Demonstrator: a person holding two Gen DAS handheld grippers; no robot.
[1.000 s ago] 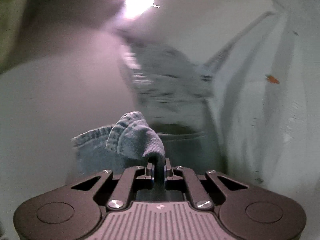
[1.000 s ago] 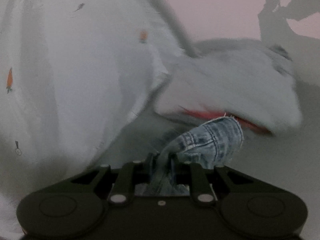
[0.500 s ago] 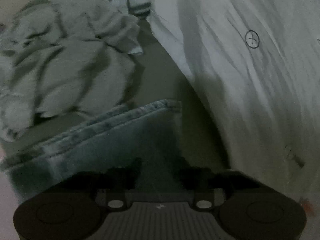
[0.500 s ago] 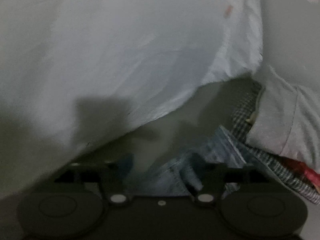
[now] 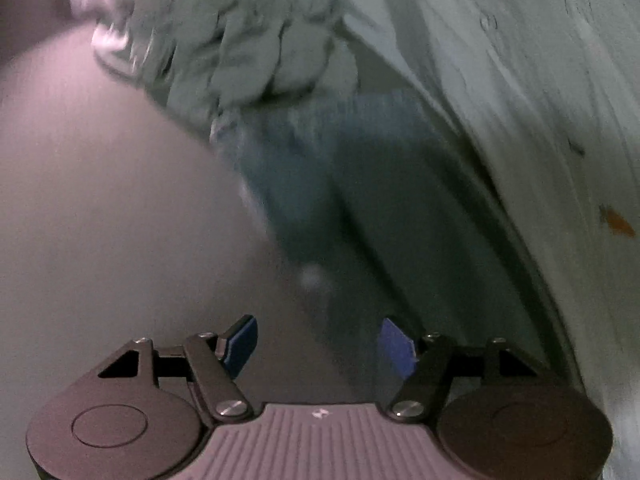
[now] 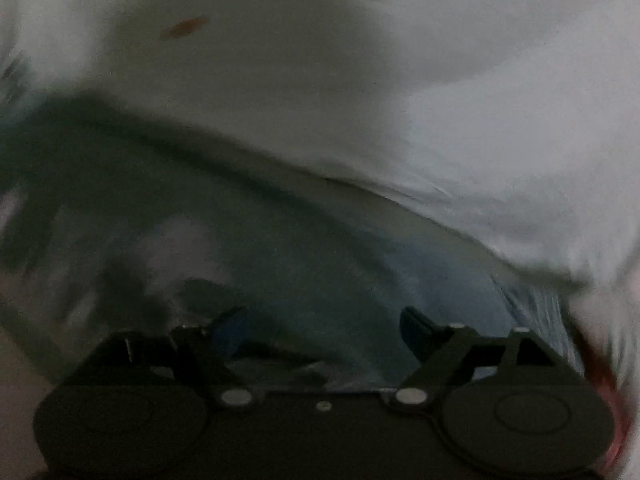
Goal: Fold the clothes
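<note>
Dim, greyish light in both wrist views; glare flares at the left view's upper-left corner, motion blur smears the fabrics, fisheye bending darkens the corners.

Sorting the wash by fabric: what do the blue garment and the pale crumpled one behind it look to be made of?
Blue garment: probably denim, matte faded blue with paler worn streaks; blur hides the weave. Pale crumpled garment: looks like soft, thick matte knit, perhaps cotton jersey or fleece, judging by its rounded folds; the fibre can't be told.
</note>
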